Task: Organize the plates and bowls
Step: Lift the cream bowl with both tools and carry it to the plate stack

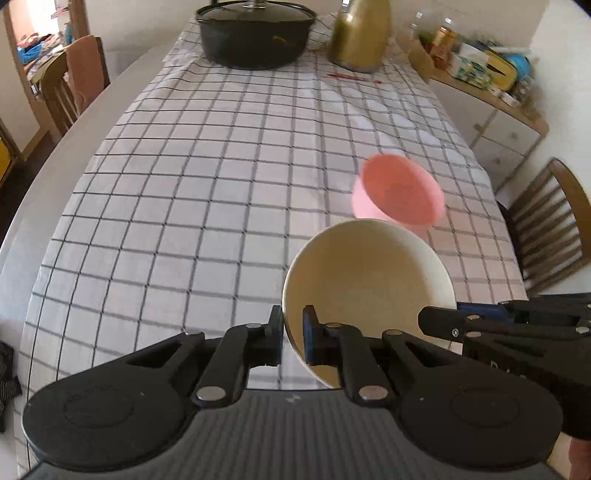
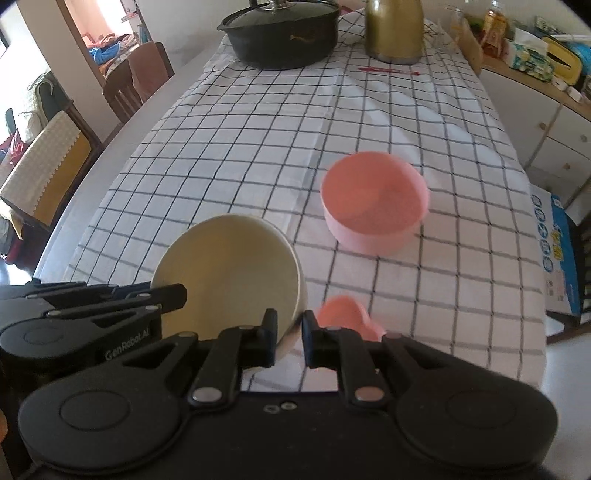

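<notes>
A cream bowl (image 1: pixel 369 280) hangs tilted above the checked tablecloth (image 1: pixel 207 192), held by both grippers. My left gripper (image 1: pixel 293 332) is shut on the bowl's near rim, one pad inside and one outside. My right gripper (image 1: pixel 430 323) comes in from the right and pinches the rim there. In the right wrist view the right gripper (image 2: pixel 291 330) is shut on the cream bowl (image 2: pixel 229 273), and the left gripper (image 2: pixel 177 295) holds its left rim. A pink bowl (image 2: pixel 373 199) stands upright on the cloth beyond; it also shows as the pink bowl (image 1: pixel 399 192). A smaller pink object (image 2: pixel 347 317) lies partly hidden behind my right finger.
At the table's far end stand a black lidded pot (image 1: pixel 255 33) and a gold jug (image 1: pixel 360 37), with a red pen (image 1: pixel 352 77) in front. Wooden chairs (image 1: pixel 550 221) flank the table. A cluttered sideboard (image 1: pixel 480 74) lies to the right, and a blue-and-white box (image 2: pixel 557 254) stands beside the table.
</notes>
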`<action>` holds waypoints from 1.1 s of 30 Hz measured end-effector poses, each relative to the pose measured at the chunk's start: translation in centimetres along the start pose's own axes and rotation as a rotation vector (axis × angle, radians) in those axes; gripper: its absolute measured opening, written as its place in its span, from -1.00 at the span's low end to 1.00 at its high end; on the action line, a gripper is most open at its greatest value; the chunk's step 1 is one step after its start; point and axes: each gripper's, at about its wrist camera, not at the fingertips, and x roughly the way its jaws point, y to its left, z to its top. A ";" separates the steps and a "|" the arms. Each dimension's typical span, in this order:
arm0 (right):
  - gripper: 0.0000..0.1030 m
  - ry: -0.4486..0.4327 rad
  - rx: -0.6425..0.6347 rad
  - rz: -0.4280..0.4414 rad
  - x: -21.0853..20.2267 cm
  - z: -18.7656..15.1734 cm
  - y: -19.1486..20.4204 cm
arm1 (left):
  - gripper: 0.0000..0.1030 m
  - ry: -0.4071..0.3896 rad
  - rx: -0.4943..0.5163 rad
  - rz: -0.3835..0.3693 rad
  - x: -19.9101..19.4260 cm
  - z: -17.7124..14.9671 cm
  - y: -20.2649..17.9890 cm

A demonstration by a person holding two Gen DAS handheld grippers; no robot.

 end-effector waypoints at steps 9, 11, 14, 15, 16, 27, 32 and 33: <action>-0.78 -0.005 0.061 -0.039 -4.1 -5.9 -2.7 | -0.80 0.040 0.111 -0.050 -2.3 -5.1 -4.2; -0.78 -0.006 0.071 -0.049 -4.7 -7.3 -3.3 | -0.80 0.049 0.132 -0.063 -2.4 -6.1 -5.0; -0.78 0.001 0.099 -0.062 -5.2 -9.2 -4.3 | -0.80 0.065 0.162 -0.080 -2.4 -7.6 -6.3; -0.78 0.004 0.107 -0.067 -5.3 -9.8 -4.5 | -0.80 0.072 0.169 -0.087 -2.3 -8.1 -6.7; -0.78 0.009 0.116 -0.074 -5.3 -10.5 -4.9 | -0.80 0.082 0.180 -0.094 -2.2 -8.6 -7.1; -0.80 0.086 0.209 -0.112 -4.9 -16.8 -7.8 | -0.80 0.163 0.288 -0.125 -0.5 -12.9 -10.9; -0.80 0.103 0.217 -0.120 -4.6 -18.2 -8.2 | -0.80 0.191 0.306 -0.127 0.2 -14.2 -11.6; -0.80 0.108 0.219 -0.121 -4.5 -18.4 -8.3 | -0.80 0.191 0.313 -0.125 0.3 -14.3 -11.7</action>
